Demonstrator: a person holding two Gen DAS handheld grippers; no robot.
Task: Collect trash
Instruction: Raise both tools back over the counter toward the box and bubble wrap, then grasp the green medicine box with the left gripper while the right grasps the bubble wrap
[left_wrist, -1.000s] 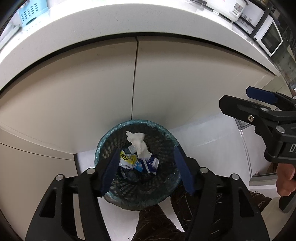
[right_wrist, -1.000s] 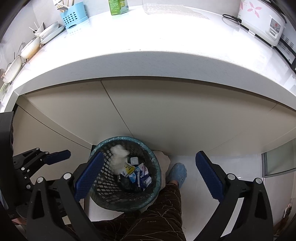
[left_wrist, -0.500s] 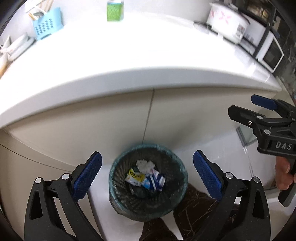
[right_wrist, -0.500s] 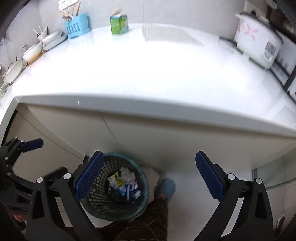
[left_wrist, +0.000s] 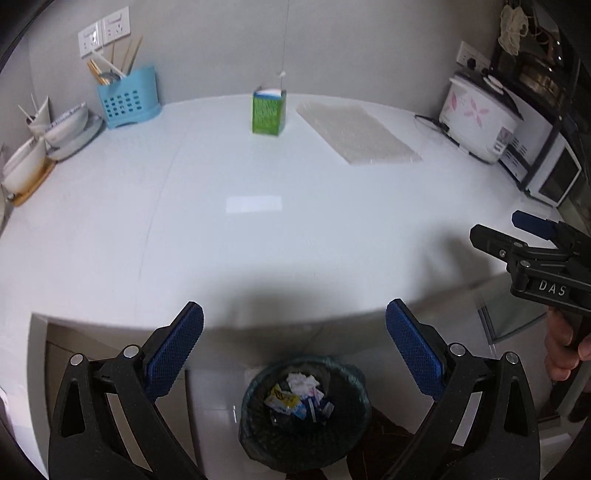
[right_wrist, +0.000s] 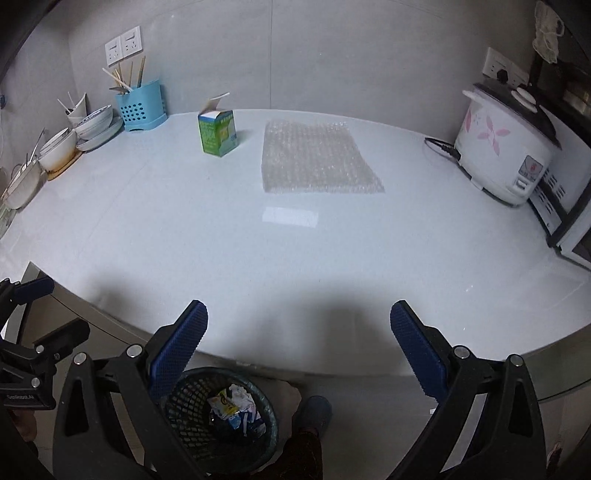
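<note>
A dark mesh trash bin (left_wrist: 258, 417) (right_wrist: 192, 402) stands on the floor below the counter edge, with crumpled tissue and wrappers (left_wrist: 299, 398) (right_wrist: 232, 404) inside. A green carton (left_wrist: 268, 112) (right_wrist: 218, 133) with an open top and a sheet of bubble wrap (left_wrist: 354, 131) (right_wrist: 314, 162) lie at the back of the white counter (left_wrist: 258, 240) (right_wrist: 295, 251). My left gripper (left_wrist: 295, 347) is open and empty above the bin. My right gripper (right_wrist: 299, 343) is open and empty over the counter's front edge; it also shows in the left wrist view (left_wrist: 517, 236).
A blue utensil basket (left_wrist: 127, 98) (right_wrist: 142, 107) and stacked bowls (left_wrist: 55, 125) (right_wrist: 85, 125) stand at the back left. A rice cooker (left_wrist: 480, 114) (right_wrist: 506, 147) and a microwave (left_wrist: 550, 173) stand at the right. The person's leg and a blue shoe (right_wrist: 314, 410) are beside the bin.
Both grippers have risen and tilted up from over the bin, so the counter top now fills the views. The left jaws have opened wide. More trash lies in the bin.
</note>
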